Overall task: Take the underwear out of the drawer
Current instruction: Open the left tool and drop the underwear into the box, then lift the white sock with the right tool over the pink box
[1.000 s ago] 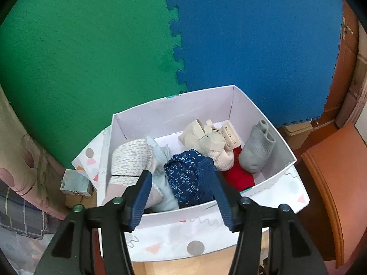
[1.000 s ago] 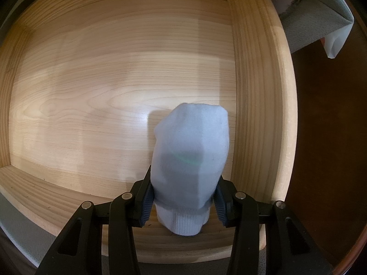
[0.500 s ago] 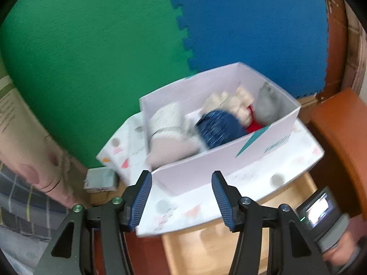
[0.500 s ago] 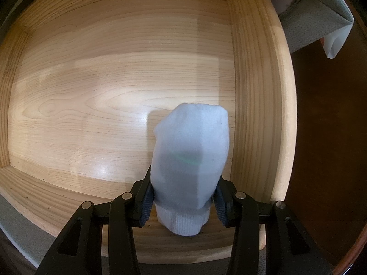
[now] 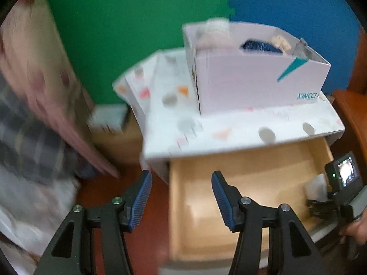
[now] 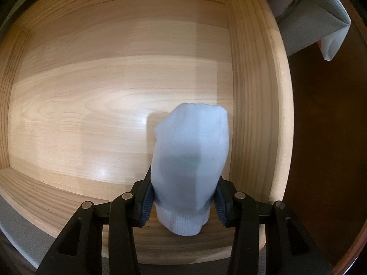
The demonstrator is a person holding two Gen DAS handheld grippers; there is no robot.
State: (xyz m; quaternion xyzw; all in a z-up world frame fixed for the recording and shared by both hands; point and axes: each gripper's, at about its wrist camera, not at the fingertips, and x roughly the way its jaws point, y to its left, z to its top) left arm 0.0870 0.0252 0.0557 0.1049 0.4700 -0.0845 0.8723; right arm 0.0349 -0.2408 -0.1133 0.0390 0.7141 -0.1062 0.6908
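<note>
- Left gripper (image 5: 181,197): jaws wide apart, nothing between them. It hangs above the near left corner of the drawer (image 5: 247,208), over the dark floor. This view is motion-blurred, so detail is poor.
- Far of the drawer: a patterned top (image 5: 229,128) carries a white box (image 5: 259,82) with rolled garments showing over its rim. Judged the drop-off point, since other rolled items already sit there.
- Drawer, right-wrist view: bare wooden floor (image 6: 114,105), side wall (image 6: 254,114) just right of the load. No other garments visible inside.
- Right gripper (image 6: 182,197): jaws narrowed onto the pale roll (image 6: 190,160), ribbed cuff toward the camera, body sticking forward over the drawer floor. Cannot tell whether the roll rests on the wood or hangs clear; a shadow falls just left of it.
- Step in hand, judged: lift the roll out of the drawer.
- To do it well: keep the squeeze steady, since soft fabric slips; raise straight up before moving sideways, because the right wall is close; clear the drawer rim fully, then carry far toward the box.
- Left gripper should keep off that path; it is free to steady the box if needed.
</note>
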